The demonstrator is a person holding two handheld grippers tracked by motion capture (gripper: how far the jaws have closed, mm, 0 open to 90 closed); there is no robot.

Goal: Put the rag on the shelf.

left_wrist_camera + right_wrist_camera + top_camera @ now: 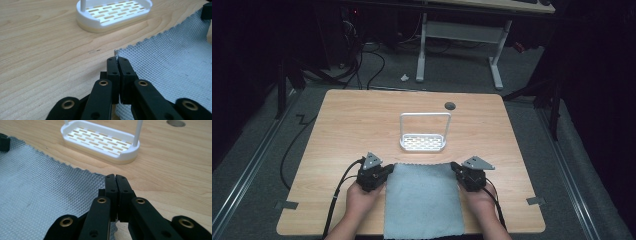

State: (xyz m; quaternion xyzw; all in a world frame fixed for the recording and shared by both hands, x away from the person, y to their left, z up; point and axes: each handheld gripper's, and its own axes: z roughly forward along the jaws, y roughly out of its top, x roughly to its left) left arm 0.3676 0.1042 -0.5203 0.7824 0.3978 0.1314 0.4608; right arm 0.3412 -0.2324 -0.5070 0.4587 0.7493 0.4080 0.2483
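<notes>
Grey cloth [424, 200] lay flat on bench [342, 120], near edge. Left tool [382, 172] clamped tight on far left corner; right tool [456, 170] pinched far right corner. White rack [423, 142] stood just beyond.

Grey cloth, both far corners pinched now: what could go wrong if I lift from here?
1. The left gripper and right gripper each clamp only the tip of a corner of the grey cloth, so a corner may slip out as its weight comes on.
2. The white rack stands just beyond the cloth's far edge; a forward swing could catch its handle or push it.
</notes>
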